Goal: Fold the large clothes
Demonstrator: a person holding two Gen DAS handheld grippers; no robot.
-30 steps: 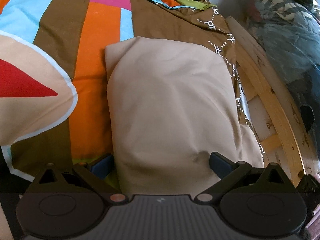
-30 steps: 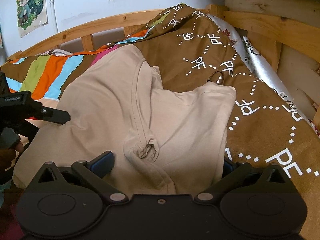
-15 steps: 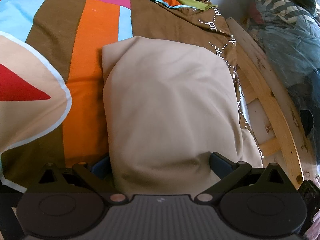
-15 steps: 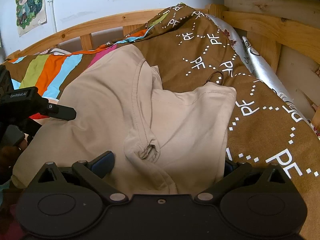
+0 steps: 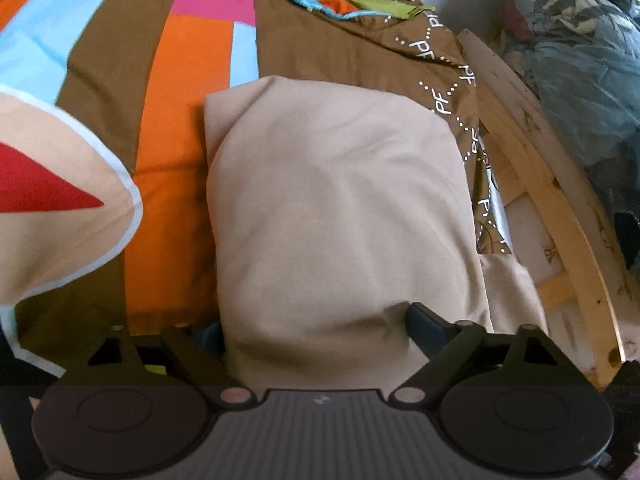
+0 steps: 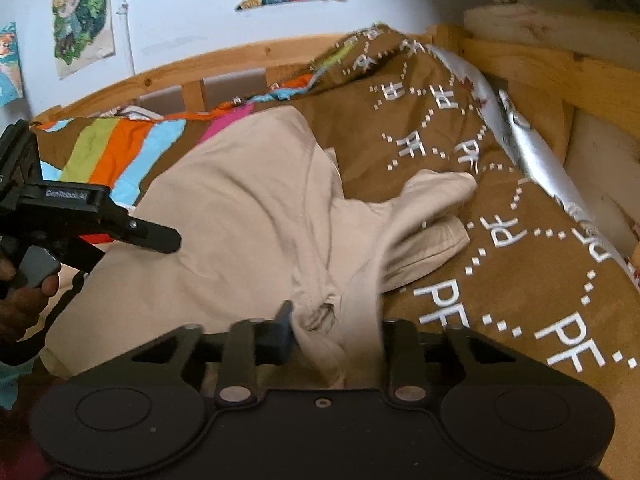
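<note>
A large beige garment [image 5: 340, 208] lies folded over on a brown patterned bedspread [image 5: 320, 52]. My left gripper [image 5: 316, 322] is open at the garment's near edge, and the cloth bulges between its wide-spread fingers, hiding part of the left one. In the right wrist view the same garment [image 6: 240, 220] spreads out with a short sleeve [image 6: 432, 208] puckered toward me. My right gripper [image 6: 334, 320] is shut on a bunch of cloth at the sleeve seam. The left gripper's body [image 6: 92, 216] shows at the left, held by a hand [image 6: 24, 296].
A wooden bed frame [image 5: 560, 208] runs along the right, with a heap of clothes [image 5: 580, 40] beyond it. In the right wrist view the headboard rail [image 6: 160, 80] and wall posters [image 6: 80, 20] stand behind, and a silver sheet [image 6: 532, 156] lies along the side rail.
My right gripper's fingers have swung in from wide apart and pinched the bunched cloth at the sleeve seam; the sleeve has drawn in. The left gripper stays open.
</note>
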